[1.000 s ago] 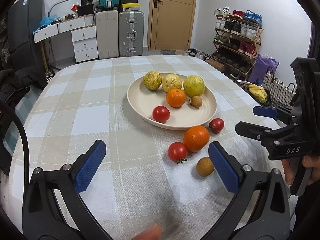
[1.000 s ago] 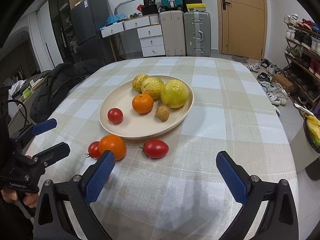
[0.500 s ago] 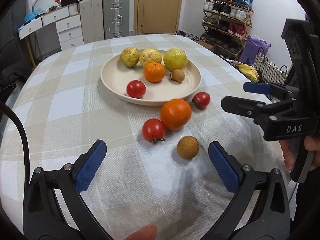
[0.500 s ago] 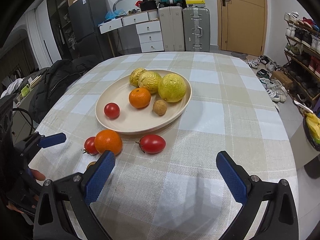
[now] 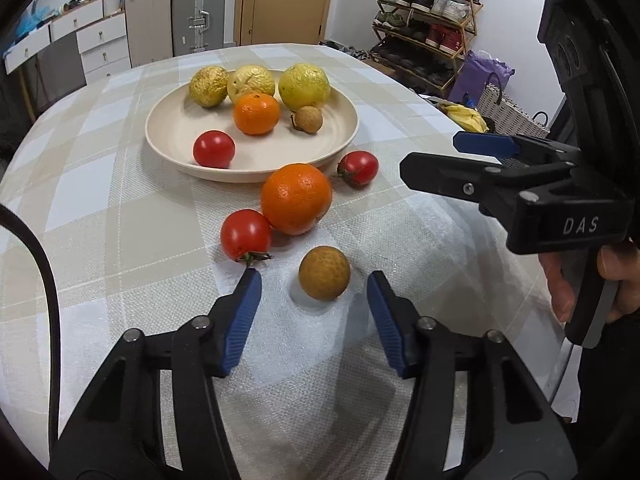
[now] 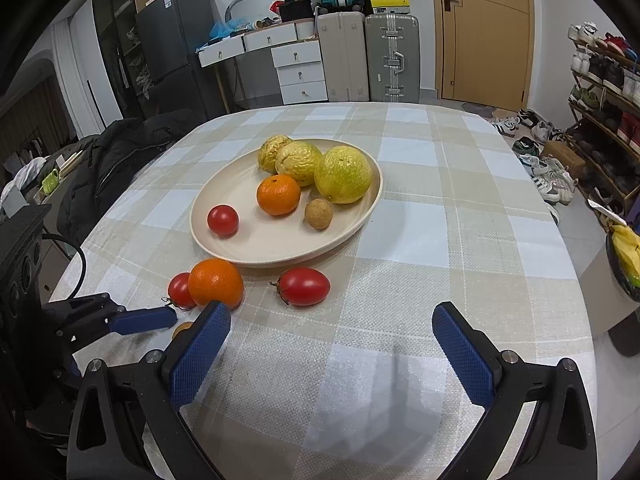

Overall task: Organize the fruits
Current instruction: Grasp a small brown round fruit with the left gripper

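The left hand-held gripper [image 5: 314,292] hangs low, jaws apart, the brown longan [image 5: 324,267] between its tips on the bench [image 5: 120,240]. Right hand-held gripper [image 6: 332,344] gapes empty; its view half-hides that longan, plate [image 6: 280,246] at 12 o'clock.

Both wrist views (low, close) share the plate [image 5: 168,148].

Six fruits are sitting in the plate [image 5: 168,140]; four more are lying on the tablecloth [image 5: 120,240] just before its rim.
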### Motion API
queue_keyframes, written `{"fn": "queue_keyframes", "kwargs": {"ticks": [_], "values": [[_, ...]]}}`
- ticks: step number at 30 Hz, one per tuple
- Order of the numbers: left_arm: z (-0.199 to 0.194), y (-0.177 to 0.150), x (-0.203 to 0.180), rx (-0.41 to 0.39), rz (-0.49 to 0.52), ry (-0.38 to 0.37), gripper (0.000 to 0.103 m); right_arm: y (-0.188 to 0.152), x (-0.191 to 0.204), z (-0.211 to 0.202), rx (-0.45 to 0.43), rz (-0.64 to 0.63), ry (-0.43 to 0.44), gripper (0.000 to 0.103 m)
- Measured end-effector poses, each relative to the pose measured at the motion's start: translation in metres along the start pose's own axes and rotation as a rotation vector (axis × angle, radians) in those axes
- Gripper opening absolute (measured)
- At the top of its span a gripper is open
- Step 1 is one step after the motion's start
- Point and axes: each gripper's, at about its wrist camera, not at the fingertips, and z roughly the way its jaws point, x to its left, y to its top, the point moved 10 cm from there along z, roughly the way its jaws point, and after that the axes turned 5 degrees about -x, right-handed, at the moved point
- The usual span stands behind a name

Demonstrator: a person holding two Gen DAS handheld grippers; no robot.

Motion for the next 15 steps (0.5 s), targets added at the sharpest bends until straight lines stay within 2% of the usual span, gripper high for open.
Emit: {"fn": "queue_keyframes", "kwargs": {"ticks": [3,6,15], "values": [[0.0008,0.0007,-0.0019,-0.002,-0.008,-0.022,0.034,0.0002,0.0002,0.0000,-0.001,-0.001,0.002,0.103],[-0.0002,0.0012,-0.0029,-0.004,-0.031,-0.049,0.024,-0.0008,0.0007,0.0006,0.002,-0.005,0.000,0.103],[-0.0058,0.0056,-0.0043,-0.034,-0.018,-0.047,0.023,-0.0003,0.0017,0.0001,0.001,-0.003,0.003,0.103]]}}
